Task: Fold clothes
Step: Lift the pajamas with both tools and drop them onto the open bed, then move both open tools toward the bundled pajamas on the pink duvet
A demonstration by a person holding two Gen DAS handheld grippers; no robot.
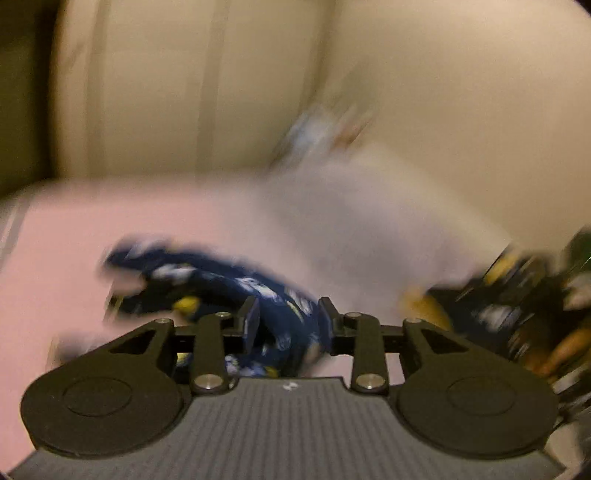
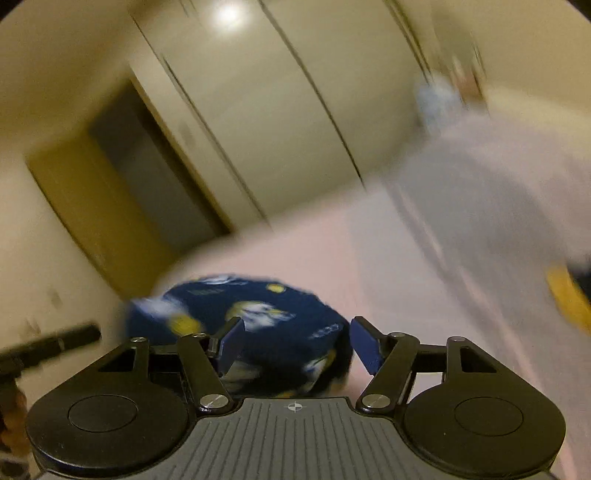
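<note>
Dim, warm indoor light; heavy motion blur (both views); ceiling lamp (image 2: 228,14) glares; fisheye-bent edges.

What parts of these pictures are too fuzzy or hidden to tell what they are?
- Left wrist view: the blue patterned cloth is motion-blurred, so its prints and what sort of garment it is stay unclear; the left gripper hides its near end.
- Left wrist view: dark and yellow things at the right edge are smeared and cut off.
- Right wrist view: the right gripper covers the cloth's near edge; the grey bedding is a blur.
</note>
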